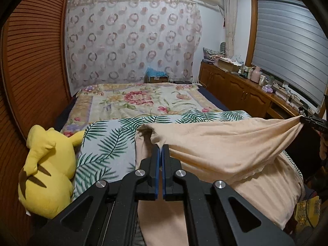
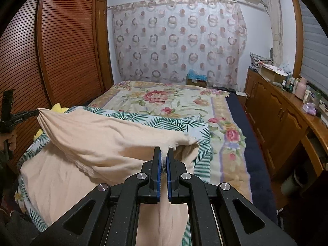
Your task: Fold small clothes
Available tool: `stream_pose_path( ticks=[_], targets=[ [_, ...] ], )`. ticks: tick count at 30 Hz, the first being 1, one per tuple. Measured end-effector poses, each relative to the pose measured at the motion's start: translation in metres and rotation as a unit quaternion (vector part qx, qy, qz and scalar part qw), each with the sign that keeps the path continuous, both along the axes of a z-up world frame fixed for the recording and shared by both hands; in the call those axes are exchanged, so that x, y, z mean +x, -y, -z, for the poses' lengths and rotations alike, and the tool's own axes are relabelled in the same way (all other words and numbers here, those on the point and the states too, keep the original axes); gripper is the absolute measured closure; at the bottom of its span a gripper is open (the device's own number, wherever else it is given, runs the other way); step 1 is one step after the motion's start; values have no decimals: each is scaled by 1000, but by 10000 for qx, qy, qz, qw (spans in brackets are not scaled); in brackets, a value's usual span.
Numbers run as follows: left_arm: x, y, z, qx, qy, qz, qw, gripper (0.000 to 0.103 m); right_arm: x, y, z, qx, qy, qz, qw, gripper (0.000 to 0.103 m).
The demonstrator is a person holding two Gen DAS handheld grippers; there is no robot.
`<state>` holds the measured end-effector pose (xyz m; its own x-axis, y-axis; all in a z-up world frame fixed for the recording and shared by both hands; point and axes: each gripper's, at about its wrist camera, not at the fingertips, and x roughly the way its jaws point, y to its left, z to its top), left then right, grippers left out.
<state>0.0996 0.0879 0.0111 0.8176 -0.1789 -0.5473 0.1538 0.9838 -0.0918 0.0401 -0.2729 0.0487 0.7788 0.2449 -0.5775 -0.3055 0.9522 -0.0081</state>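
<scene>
A peach-coloured garment (image 1: 225, 143) hangs stretched between my two grippers above the near end of the bed. My left gripper (image 1: 162, 148) is shut on one upper corner of it. My right gripper (image 2: 163, 151) is shut on the other corner of the peach garment (image 2: 98, 135). The cloth's lower part drapes down onto the palm-leaf blanket (image 1: 110, 135). In the left wrist view the right gripper's tip (image 1: 307, 120) pinches the far corner. In the right wrist view the left gripper (image 2: 30, 113) shows at the left edge, with a hand (image 2: 12, 140) on its handle.
A yellow plush toy (image 1: 47, 170) lies at the blanket's left, beside a slatted wooden wardrobe (image 2: 67, 41). A floral bedspread (image 2: 170, 100) covers the far bed. A wooden cabinet (image 2: 276, 110) with bottles and boxes runs along the right wall under a window.
</scene>
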Motion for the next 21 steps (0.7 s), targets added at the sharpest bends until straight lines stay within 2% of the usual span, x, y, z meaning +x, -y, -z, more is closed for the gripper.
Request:
stream_pose_path(
  ticks=[11,17,21],
  targets=[
    [-83,-7,8,-44,-52,-105,9999,101,-77,10,-9,-115,-110,-37,9999,99],
    [-103,-15,10,-84,-147,-195,9997,101,-89,14,-15,-81,-327,30,9994,99],
    [-101,-13,27,-54,-340,-208,9992,101,-84,17,1,83,-618,108,9980,99]
  ],
)
